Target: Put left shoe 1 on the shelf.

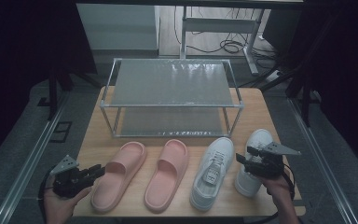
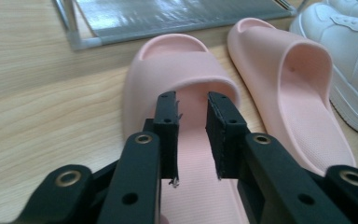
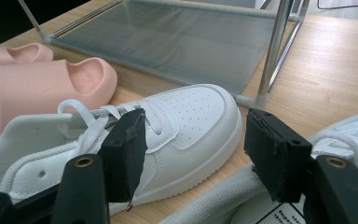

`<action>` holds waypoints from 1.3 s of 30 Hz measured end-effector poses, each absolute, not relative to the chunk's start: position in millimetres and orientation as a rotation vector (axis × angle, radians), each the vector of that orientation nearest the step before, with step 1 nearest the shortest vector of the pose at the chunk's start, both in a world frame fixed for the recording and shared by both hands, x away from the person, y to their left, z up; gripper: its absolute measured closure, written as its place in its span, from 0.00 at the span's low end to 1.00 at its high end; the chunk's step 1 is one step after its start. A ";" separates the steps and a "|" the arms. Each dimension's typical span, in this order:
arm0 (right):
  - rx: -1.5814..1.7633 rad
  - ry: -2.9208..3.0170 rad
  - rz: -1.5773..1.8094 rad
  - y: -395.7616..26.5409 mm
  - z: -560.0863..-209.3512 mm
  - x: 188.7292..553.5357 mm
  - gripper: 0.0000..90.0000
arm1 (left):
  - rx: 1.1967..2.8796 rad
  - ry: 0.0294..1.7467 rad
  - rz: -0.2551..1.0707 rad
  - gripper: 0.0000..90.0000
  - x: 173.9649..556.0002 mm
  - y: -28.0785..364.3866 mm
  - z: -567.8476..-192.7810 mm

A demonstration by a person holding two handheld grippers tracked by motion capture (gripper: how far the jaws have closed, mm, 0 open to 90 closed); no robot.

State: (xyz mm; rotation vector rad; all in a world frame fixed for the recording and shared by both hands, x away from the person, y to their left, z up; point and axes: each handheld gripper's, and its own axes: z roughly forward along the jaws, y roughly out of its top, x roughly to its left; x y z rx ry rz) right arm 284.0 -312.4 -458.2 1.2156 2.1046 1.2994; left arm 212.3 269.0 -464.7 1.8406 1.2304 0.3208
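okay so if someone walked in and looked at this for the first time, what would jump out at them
Four shoes lined up along the near edge of the wooden table: a pair of pink slides on the left, two white sneakers on the right. Behind them stands an empty two-shelf rack. The left tongs hover open over the outer slide's footbed; the right tongs are open above the sneakers.

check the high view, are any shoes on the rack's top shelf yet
No, the rack's top shelf is bare; both pink slippers and both white sneakers sit on the table.
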 end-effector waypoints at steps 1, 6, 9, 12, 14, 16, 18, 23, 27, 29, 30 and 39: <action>1.212 2.104 1.298 -312.3 -457.9 283.8 0.44 | 1.844 1.227 0.313 0.80 212.2 266.1 -465.9; 1.202 2.101 1.307 -311.7 -455.4 281.7 0.44 | 1.874 1.214 0.277 0.78 210.4 253.2 -471.8; 1.204 2.099 1.307 -311.9 -455.1 281.9 0.44 | 1.889 1.211 0.258 0.76 210.2 246.8 -476.3; 1.205 2.103 1.304 -311.9 -456.1 283.3 0.43 | 1.903 1.215 0.240 0.75 211.9 241.6 -481.1; 1.207 2.106 1.301 -312.0 -456.5 283.7 0.43 | 1.912 1.225 0.232 0.74 214.9 236.7 -486.2; 1.206 2.107 1.301 -311.9 -456.7 283.5 0.43 | 1.915 1.226 0.224 0.74 216.4 232.9 -488.3; 1.206 2.105 1.305 -311.8 -456.5 283.1 0.43 | 1.922 1.224 0.221 0.74 217.1 230.6 -488.9; 1.201 2.105 1.306 -311.3 -456.2 283.0 0.43 | 1.953 1.221 0.227 0.73 225.6 217.9 -491.9; 1.201 2.106 1.306 -311.3 -456.2 283.1 0.43 | 1.965 1.224 0.226 0.74 233.9 210.7 -495.0; 1.204 2.106 1.307 -311.6 -456.2 283.1 0.43 | 1.970 1.225 0.225 0.74 237.7 207.4 -496.3; 1.204 2.106 1.307 -311.6 -456.2 283.1 0.43 | 1.970 1.225 0.225 0.74 237.7 207.4 -496.3; 1.204 2.109 1.303 -311.9 -456.5 283.4 0.43 | 2.015 1.248 0.265 0.81 247.2 194.2 -501.9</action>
